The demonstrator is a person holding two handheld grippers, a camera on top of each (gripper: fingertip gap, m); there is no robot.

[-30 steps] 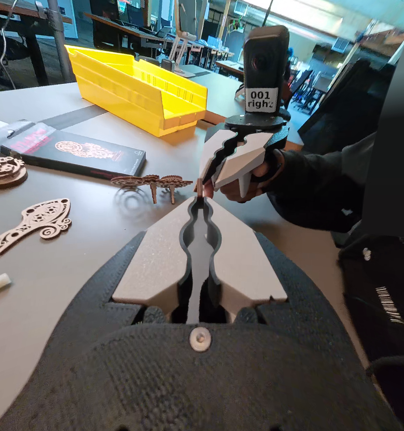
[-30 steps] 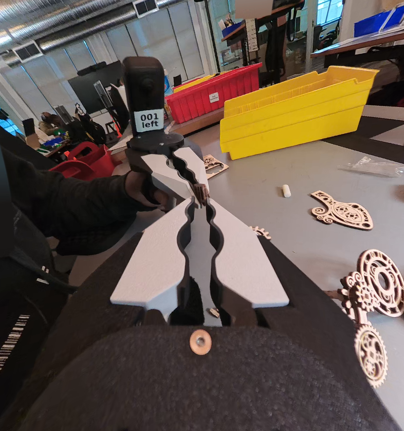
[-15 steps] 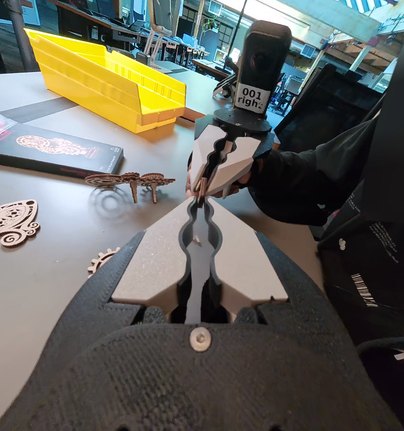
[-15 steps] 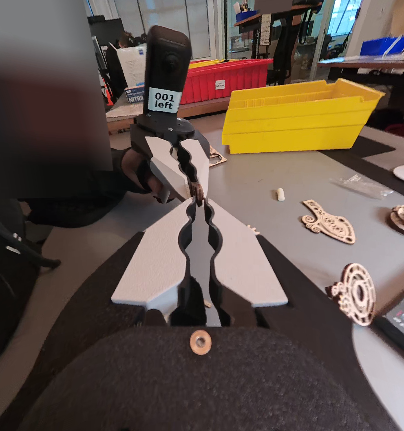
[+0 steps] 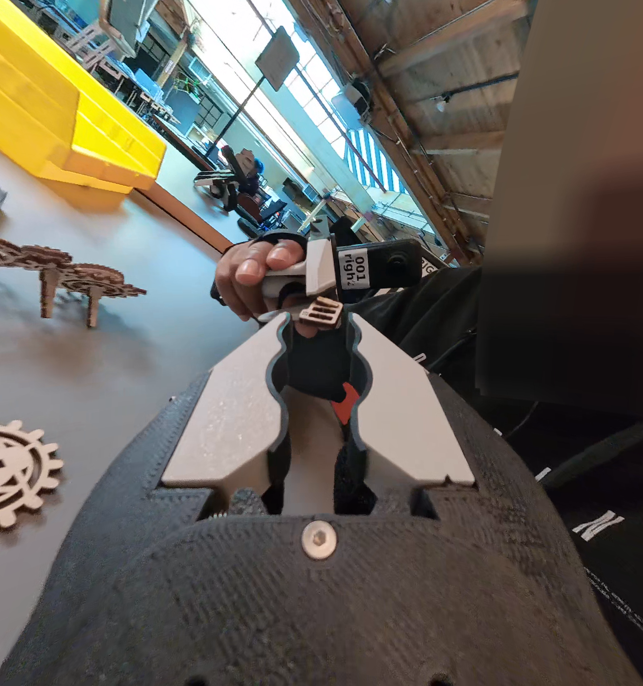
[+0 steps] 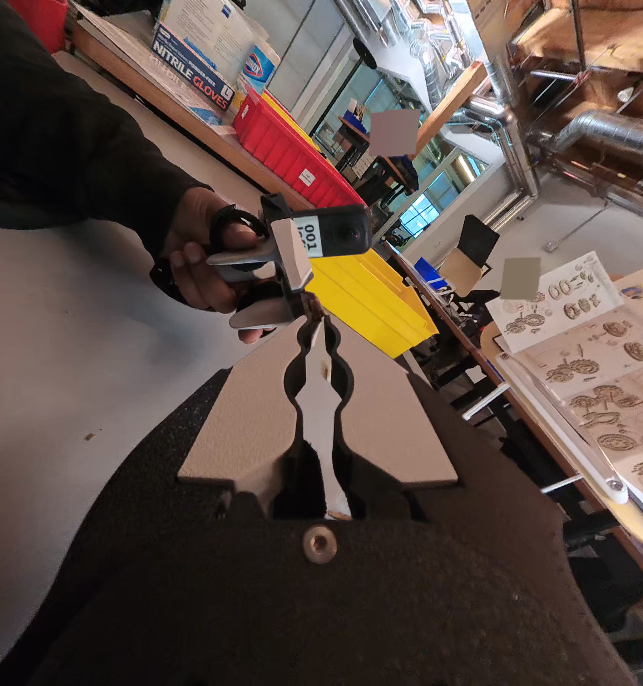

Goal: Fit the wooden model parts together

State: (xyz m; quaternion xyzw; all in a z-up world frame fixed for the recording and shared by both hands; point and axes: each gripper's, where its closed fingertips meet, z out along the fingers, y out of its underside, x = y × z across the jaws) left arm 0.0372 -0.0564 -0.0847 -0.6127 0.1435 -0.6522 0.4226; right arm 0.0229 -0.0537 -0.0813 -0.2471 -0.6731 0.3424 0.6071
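Note:
My left gripper [image 5: 318, 319] is open. Its tips flank a small slotted wooden piece [image 5: 320, 313] without clearly touching it. My right gripper [image 6: 315, 323] is shut on that piece [image 6: 314, 309], which it sees edge-on at its tips. Both grippers are rolled onto their sides and meet tip to tip above the grey table [image 5: 108, 371]. The right gripper also shows in the left wrist view [image 5: 308, 302], held by a hand. The left gripper also shows in the right wrist view [image 6: 307, 299], held by a hand.
A wooden gear assembly on pegs [image 5: 63, 267] and a loose gear [image 5: 8, 467] lie on the table to the left. A yellow bin [image 5: 71, 122] stands behind them. A red bin [image 6: 294, 156] and instruction sheets [image 6: 591, 371] are on other benches. Both grippers' tips are close together, under 4 cm apart.
Both grippers have rolled about a quarter turn and tilted upward. The left gripper's jaws have spread from nearly shut to wide apart. The right gripper stays shut, and the tips still meet.

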